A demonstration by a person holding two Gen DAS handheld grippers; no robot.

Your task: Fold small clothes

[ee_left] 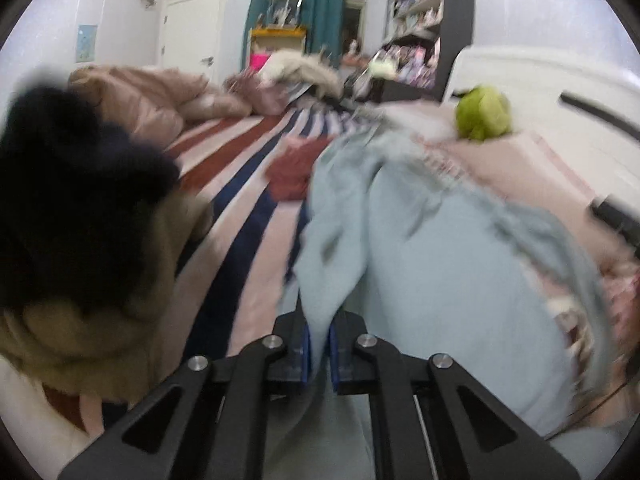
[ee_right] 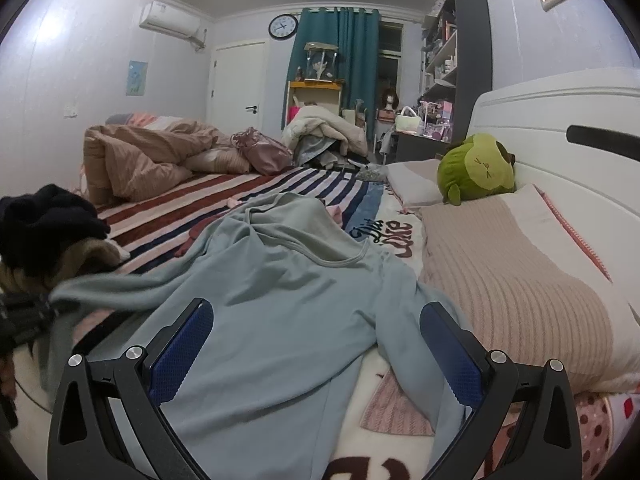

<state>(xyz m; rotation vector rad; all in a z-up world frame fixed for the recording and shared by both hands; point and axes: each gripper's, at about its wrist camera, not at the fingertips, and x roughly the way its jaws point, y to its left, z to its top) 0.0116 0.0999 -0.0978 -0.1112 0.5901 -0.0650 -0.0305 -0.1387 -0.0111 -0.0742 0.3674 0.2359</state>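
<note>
A pale blue long-sleeved top (ee_right: 288, 312) lies spread on the striped bed, neckline toward the far end. My left gripper (ee_left: 319, 354) is shut on a fold of the pale blue top (ee_left: 420, 248) and lifts it; the view is blurred. In the right wrist view the left gripper (ee_right: 24, 316) shows at the left edge, holding the top's sleeve out to the left. My right gripper (ee_right: 316, 356) is open and empty, its blue pads on either side of the top's lower body, just above the cloth.
A pile of black and tan clothes (ee_right: 48, 232) sits on the left of the bed. A green plush toy (ee_right: 476, 168) and ribbed pink pillow (ee_right: 512, 272) lie to the right by the white headboard (ee_right: 560, 112). A rumpled beige duvet (ee_right: 140, 160) lies at the far left. A dark red garment (ee_left: 294, 172) lies beyond the top.
</note>
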